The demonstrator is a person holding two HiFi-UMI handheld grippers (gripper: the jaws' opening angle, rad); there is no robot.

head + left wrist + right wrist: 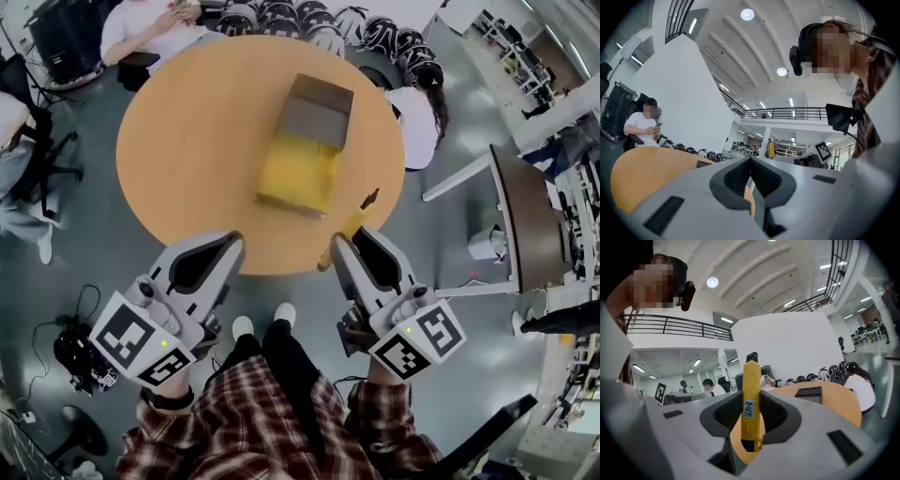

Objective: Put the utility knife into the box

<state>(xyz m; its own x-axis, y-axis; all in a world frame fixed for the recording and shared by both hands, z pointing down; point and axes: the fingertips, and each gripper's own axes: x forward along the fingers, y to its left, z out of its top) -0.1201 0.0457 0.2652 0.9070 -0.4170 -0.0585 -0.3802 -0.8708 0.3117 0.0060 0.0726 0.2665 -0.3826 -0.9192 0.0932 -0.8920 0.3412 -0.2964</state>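
Open hall w/ a round wooden table (197, 141) in the middle; people sit at its far side, and the wearer stands at the near edge.

Right gripper (352, 236) has its jaws clamped on the utility knife (361, 214). In the right gripper view the pads press on both flanks of the yellow handle, approx. mid-length. The knife's long axis runs along the jaws, so it sticks out fwd like an extension of the gripper. In the head view its dark tip points away from the wearer and a bit to the right, over the table's near-right edge.

Box (298, 169) lies on the table, ahead and to the left of the knife tip, near but not touching. Its yellow open part faces the wearer, w/ the grey-brown flap beyond.

Left gripper (230, 242) hovers at the near edge, jaws closed together on nothing. It's about as close to the box, but the right one has the knife, so that's prob. the arm to move: fwd and leftward, tip first.
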